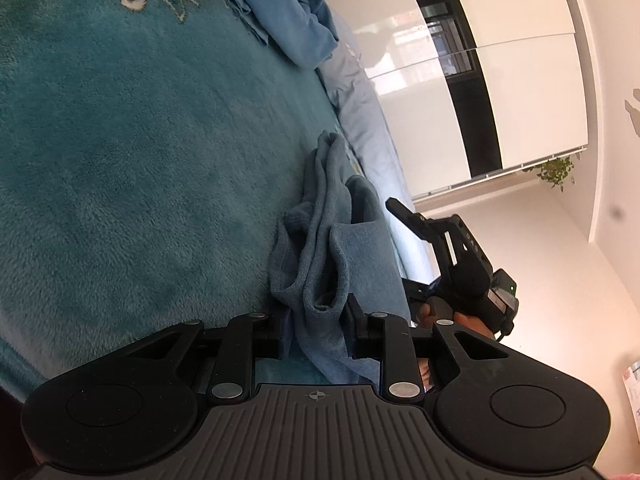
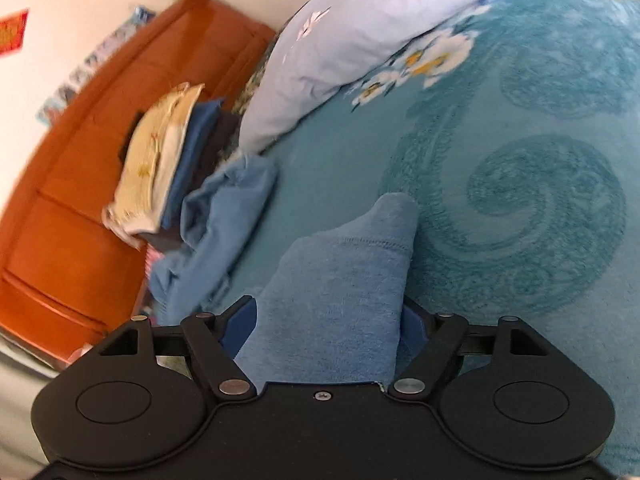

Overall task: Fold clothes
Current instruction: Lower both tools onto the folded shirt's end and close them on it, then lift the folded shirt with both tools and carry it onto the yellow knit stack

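Tongs on my left hand are pinching a bunched fold of the blue-grey garment, with cloth gathered thick between the two pads and spilling down below them. From that grip the fabric runs forward in soft ridges and lies on the teal fleece blanket that covers the bed. Just to its right I see the right tongs from the side, one black finger pointing toward the cloth, held in a person's hand.

Through the right wrist camera, the right tongs are spread wide. The same garment fills the gap between them, a stitched hem crossing it and a rounded end lying on the blanket ahead. I see the blue pads on both sides, and the cloth seems to sit between them loosely rather than squeezed; I cannot tell whether either pad touches it.

Further off, a crumpled light blue garment lies on the blanket near a stack of folded clothes, cream on top with darker pieces beneath. A pale floral pillow sits beyond them, and an orange-brown headboard stands behind the stack. That part is blurred.
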